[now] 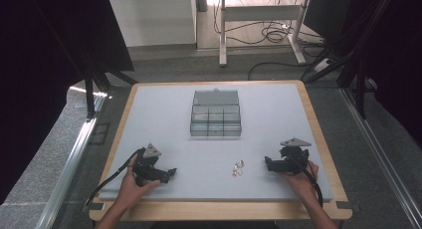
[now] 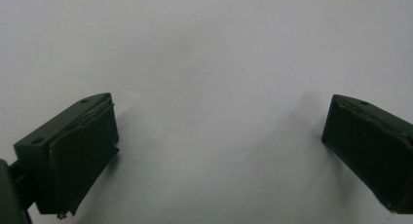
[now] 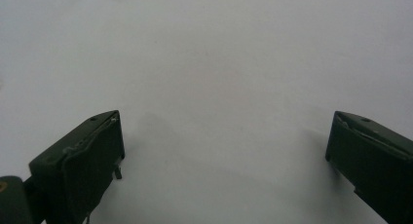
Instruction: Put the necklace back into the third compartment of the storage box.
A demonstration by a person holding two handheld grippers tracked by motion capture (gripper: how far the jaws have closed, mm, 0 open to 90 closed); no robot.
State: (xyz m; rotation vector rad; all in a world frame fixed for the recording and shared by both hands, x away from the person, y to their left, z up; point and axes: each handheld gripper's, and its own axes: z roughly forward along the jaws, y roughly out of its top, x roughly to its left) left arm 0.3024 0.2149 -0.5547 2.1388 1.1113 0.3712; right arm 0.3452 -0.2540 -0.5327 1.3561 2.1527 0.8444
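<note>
In the high view my left gripper (image 1: 171,172) rests low on the white table mat (image 1: 164,114) at the front left, held by a hand. My right gripper (image 1: 267,163) sits at the front right, also in a hand. Each gripper view shows its own two black jaws standing wide apart over bare white mat, left gripper (image 2: 219,151) and right gripper (image 3: 224,160) both open with nothing between them. A few small red-and-white pieces (image 1: 238,168) lie on the mat between the two grippers, nearer the right one. A clear compartment box (image 1: 216,114) with its lid raised stands at the middle back.
The mat lies on a wooden table top (image 1: 318,124) with edges on all sides. Beyond it are a desk frame (image 1: 259,20), floor cables (image 1: 271,35) and dark stands at both sides.
</note>
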